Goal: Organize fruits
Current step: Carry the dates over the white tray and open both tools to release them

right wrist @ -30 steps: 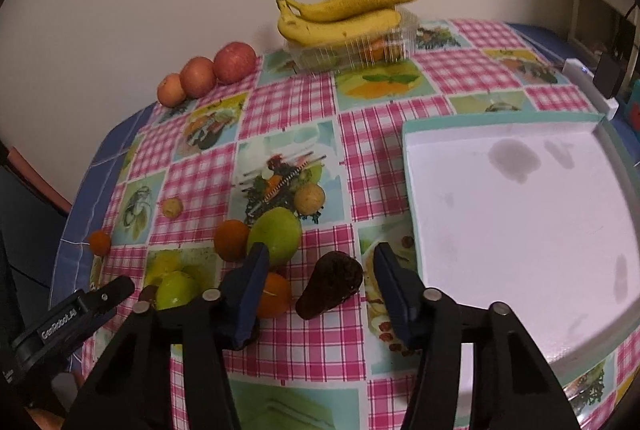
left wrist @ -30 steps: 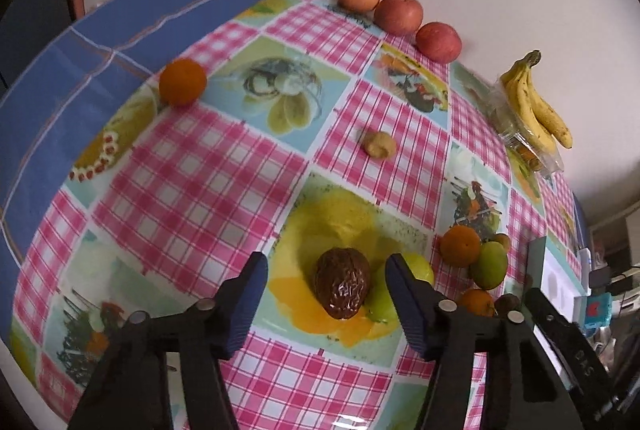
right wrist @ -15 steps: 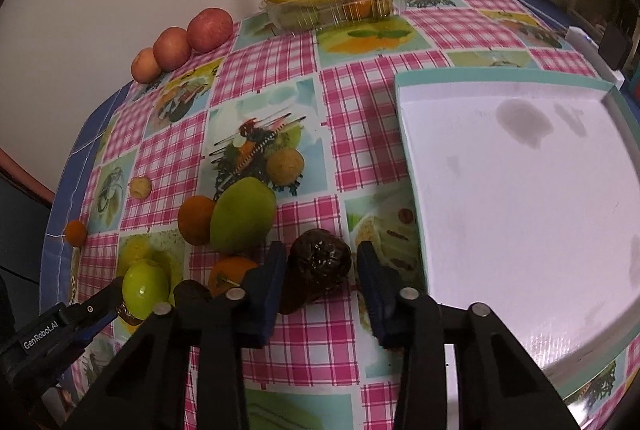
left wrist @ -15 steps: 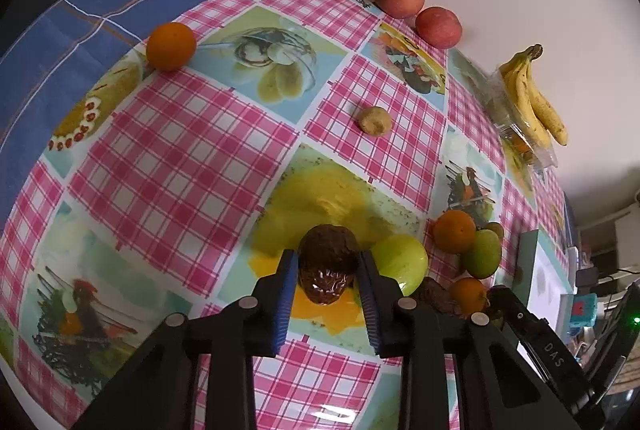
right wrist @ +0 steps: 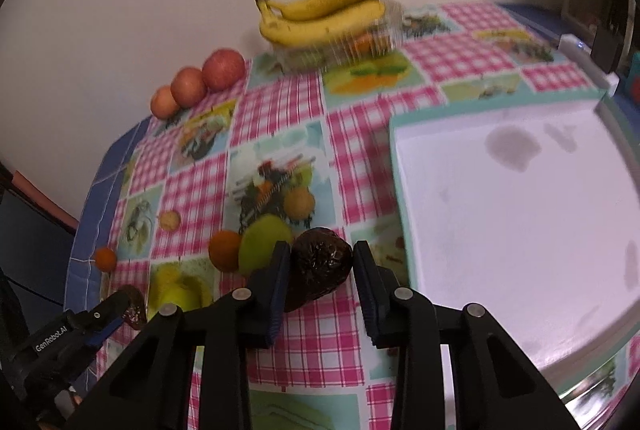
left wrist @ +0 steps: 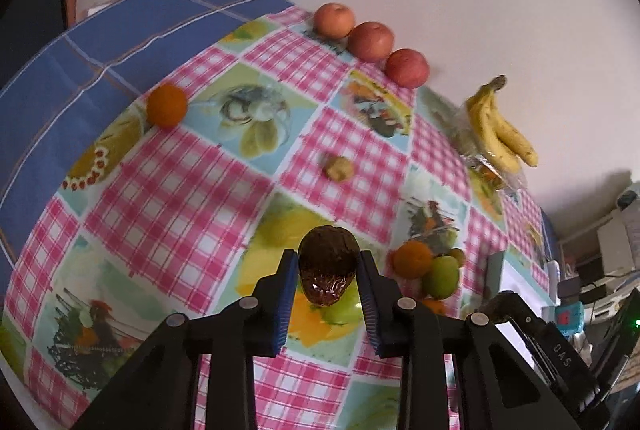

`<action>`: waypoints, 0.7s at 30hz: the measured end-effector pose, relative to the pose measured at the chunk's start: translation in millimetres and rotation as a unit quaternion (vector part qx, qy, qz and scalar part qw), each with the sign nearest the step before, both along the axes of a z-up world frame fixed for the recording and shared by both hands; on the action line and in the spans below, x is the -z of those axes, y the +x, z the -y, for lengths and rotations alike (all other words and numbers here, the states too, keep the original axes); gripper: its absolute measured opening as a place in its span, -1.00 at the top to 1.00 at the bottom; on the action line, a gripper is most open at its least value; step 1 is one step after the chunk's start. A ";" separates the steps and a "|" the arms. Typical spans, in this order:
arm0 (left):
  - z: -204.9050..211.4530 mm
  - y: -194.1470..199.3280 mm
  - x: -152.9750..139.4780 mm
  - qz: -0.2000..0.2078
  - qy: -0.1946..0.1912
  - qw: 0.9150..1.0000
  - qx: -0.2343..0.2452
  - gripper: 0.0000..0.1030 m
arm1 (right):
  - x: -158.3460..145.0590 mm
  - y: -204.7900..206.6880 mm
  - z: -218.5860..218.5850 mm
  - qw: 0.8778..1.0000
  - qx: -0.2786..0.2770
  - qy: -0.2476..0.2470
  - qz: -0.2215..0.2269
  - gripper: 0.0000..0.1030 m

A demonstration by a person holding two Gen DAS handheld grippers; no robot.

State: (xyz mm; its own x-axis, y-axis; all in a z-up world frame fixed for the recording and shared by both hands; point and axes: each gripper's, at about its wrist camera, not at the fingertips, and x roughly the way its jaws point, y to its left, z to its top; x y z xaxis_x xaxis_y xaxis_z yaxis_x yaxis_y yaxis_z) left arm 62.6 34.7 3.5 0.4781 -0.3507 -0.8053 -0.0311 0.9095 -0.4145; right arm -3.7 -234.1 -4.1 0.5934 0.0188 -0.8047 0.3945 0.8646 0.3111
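Note:
My left gripper (left wrist: 328, 262) is shut on a dark wrinkled avocado (left wrist: 327, 272), held just above the checked tablecloth (left wrist: 168, 198) with a green fruit (left wrist: 344, 310) partly hidden behind it. My right gripper (right wrist: 322, 254) has a second dark avocado (right wrist: 318, 270) between its blue pads; its jaws are closing and the pads touch the fruit's sides. The white tray (right wrist: 400, 170) with a teal rim lies right of that avocado. In the right wrist view, the left gripper (right wrist: 120, 310) shows at the lower left with its avocado.
Three apples (left wrist: 370, 41) line the wall. Bananas (right wrist: 324, 10) rest on a clear plastic box. An orange (left wrist: 167, 105) sits near the blue cloth border and a small tan fruit (left wrist: 339, 168) mid-table. An orange (right wrist: 225, 256) and a green fruit (right wrist: 262, 242) crowd the right gripper's left finger.
Both grippers were open around their avocados and have closed on them. The left one has lifted its avocado a little off the cloth.

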 end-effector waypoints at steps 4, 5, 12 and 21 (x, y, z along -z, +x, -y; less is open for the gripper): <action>16.5 -2.3 -7.9 0.013 0.003 1.000 0.022 0.38 | -11.0 -1.8 6.5 1.000 0.005 -0.012 0.013 0.35; 22.2 -2.8 -10.6 0.016 0.005 0.999 0.029 0.38 | -13.3 -2.6 10.1 1.000 0.009 -0.016 0.014 0.35; 67.9 -3.7 -22.3 0.035 0.024 0.996 0.078 0.38 | -25.9 -18.8 59.3 0.996 0.073 -0.052 0.005 0.35; 161.4 -5.8 -28.4 0.051 0.040 0.982 0.180 0.38 | -38.0 -41.3 129.2 0.983 0.149 -0.102 -0.020 0.35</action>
